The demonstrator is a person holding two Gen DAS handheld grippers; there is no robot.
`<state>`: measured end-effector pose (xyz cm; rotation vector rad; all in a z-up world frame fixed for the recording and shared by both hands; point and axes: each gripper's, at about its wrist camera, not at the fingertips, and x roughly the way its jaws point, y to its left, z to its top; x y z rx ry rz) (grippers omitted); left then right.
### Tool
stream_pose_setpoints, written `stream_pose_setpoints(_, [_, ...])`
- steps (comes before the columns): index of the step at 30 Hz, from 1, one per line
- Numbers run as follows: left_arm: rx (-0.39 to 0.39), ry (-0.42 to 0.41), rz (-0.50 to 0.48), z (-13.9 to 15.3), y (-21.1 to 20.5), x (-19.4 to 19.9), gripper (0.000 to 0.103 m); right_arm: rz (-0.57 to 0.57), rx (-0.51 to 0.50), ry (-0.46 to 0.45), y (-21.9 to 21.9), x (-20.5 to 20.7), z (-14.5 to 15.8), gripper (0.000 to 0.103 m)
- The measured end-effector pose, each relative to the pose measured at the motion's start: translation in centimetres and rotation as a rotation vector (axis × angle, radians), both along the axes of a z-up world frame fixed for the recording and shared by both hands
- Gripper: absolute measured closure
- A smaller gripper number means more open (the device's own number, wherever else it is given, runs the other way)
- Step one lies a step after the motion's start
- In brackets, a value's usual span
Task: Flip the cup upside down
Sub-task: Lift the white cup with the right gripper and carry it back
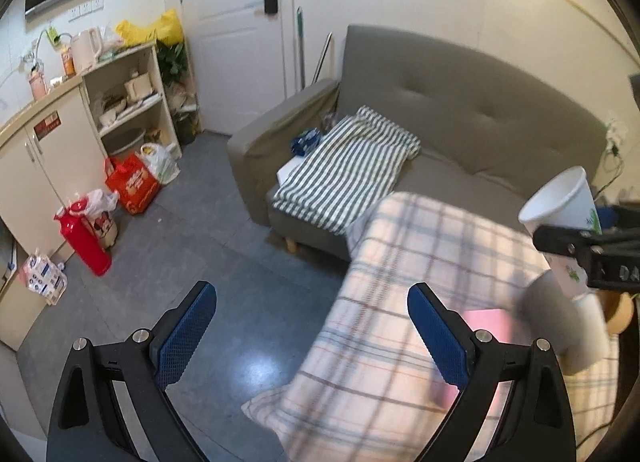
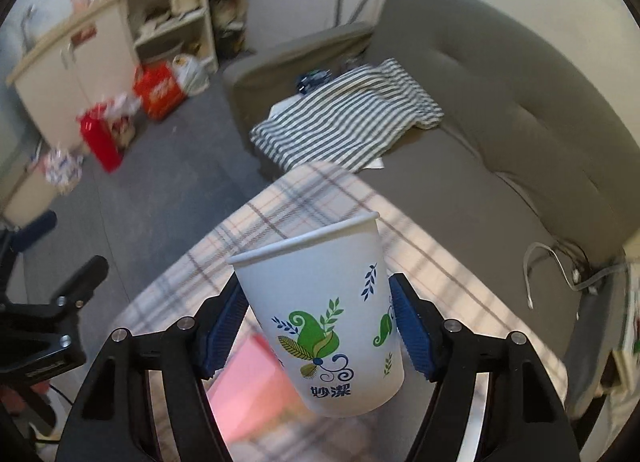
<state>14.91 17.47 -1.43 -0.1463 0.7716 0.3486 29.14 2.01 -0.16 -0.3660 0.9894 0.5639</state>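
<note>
While the right gripper (image 2: pixel 318 322) clamps the paper cup (image 2: pixel 324 318) between its blue, ridged pads (image 2: pixel 412 338), the cup hangs in the air above the table (image 2: pixel 192 270) with its rolled rim uppermost and tipped slightly. The cup is a smooth white tapered cone printed with green leaves, blue sprigs and blue characters near its base; each pad presses one side of its lower wall, so the cup sits squarely between the fingers. Covering the table is a soft plaid cloth in pale pink and grey lines, blurred in both views, and a flat pink sheet (image 2: pixel 248 386) lies on it below the cup, partly hidden by the cup and the black finger frames. Seen from the left wrist, the cup (image 1: pixel 564 209) appears at the table's far right edge, its base cut off behind the right gripper's black arm. Beside the table's near left edge the left gripper (image 1: pixel 312 334) hovers with its dimpled blue pads (image 1: pixel 188 334) spread wide apart and nothing between them. Beyond the table stands a grey fabric sofa (image 1: pixel 460 101) bearing a folded striped cloth (image 1: pixel 344 169).
</note>
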Motion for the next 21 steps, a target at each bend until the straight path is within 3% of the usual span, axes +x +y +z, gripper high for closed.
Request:
stream_pose_setpoints(5, [-0.003, -0.078, -0.05, 2.8, -2.5, -2.9, 0.004, -0.071, 0.035, -0.015, -4.1, -5.4, 3.6, 0.033])
stream_pose_setpoints(8, [0.0, -0.099, -0.072, 3.5, -4.3, -4.9, 0.004, -0.125, 0.013, -0.039, -6.6, -9.2, 4.0, 0.033])
stream_pose_setpoints(14, [0.012, -0.099, -0.115, 2.7, -7.6, -8.5, 0.004, -0.257, 0.037, 0.003, -11.8, -14.7, 0.9, 0.033])
stream_pose_setpoints(21, [0.007, -0.042, -0.147, 0.0, -10.2, -9.8, 0.004, -0.39, 0.111, 0.106, -14.8, -17.2, -3.8, 0.033])
